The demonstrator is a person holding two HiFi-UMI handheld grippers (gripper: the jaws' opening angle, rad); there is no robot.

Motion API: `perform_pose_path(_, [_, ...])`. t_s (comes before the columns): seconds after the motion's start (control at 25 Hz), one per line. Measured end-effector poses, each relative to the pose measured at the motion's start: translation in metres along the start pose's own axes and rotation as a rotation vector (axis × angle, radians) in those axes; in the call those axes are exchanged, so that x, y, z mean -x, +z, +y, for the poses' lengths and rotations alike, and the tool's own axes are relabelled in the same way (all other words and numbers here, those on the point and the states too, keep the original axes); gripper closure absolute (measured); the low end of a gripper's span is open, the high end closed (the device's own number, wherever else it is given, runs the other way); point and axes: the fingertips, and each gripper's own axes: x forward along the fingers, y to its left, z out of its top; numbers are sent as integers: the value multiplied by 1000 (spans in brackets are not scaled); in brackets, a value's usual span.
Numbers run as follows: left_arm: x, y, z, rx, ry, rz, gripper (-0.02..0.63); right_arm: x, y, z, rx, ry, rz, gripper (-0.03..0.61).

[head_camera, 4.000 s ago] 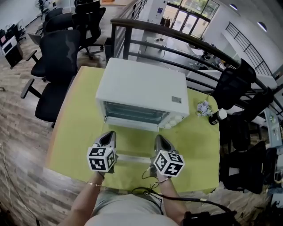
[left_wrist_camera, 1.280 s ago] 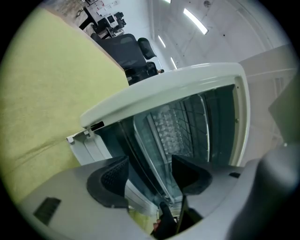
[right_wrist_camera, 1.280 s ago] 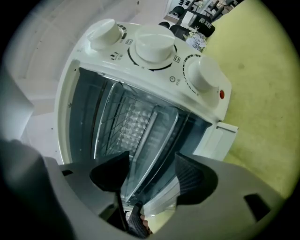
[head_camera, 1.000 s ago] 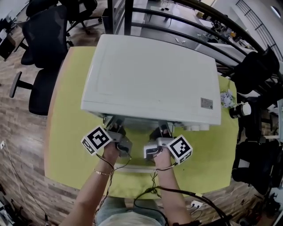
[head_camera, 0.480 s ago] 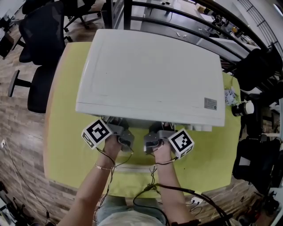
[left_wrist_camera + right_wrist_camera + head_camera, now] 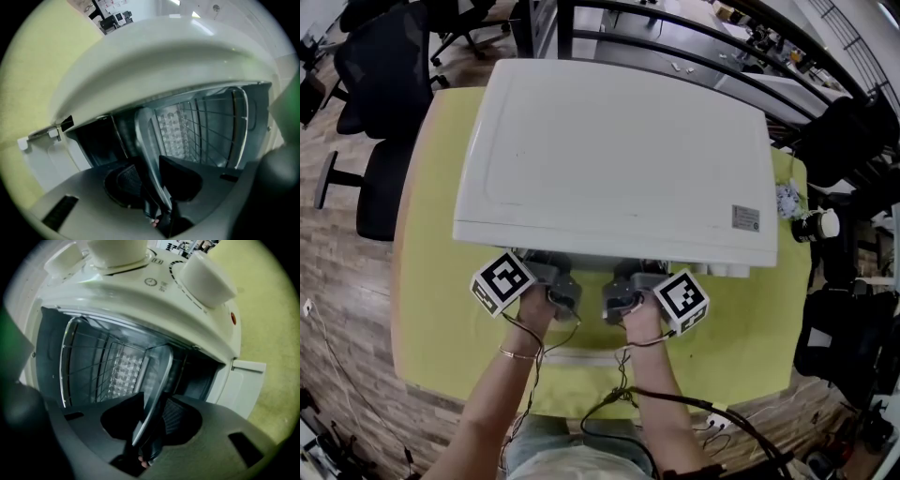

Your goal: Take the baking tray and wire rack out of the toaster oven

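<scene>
Now closing on the baking tray's [image 6: 149, 136] front rim inside the toaster oven [image 6: 619, 150], towards the table's [image 6: 431, 309] far edge: left gripper [image 6: 155, 174], right gripper [image 6: 151, 416]. From overhead, hidden under the oven top; wire rack [image 6: 211, 124] only dimly seen.

Shiny metal baking tray [image 6: 157, 379] (seemingly smooth)

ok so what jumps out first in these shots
The big white boxy toaster oven fills the middle of the yellow-green table. At its open front, the left gripper and the right gripper are each closing their jaws on the front rim of the silver metal baking tray, which runs between the pads. The chrome wire rack is also inside the oven.
</scene>
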Motion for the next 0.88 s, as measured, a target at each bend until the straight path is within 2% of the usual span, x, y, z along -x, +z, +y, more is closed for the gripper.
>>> perform_pose_path(0.88, [31,-12,5,48,35,-18,540,32,-13,-8,-92,-25,-3,494])
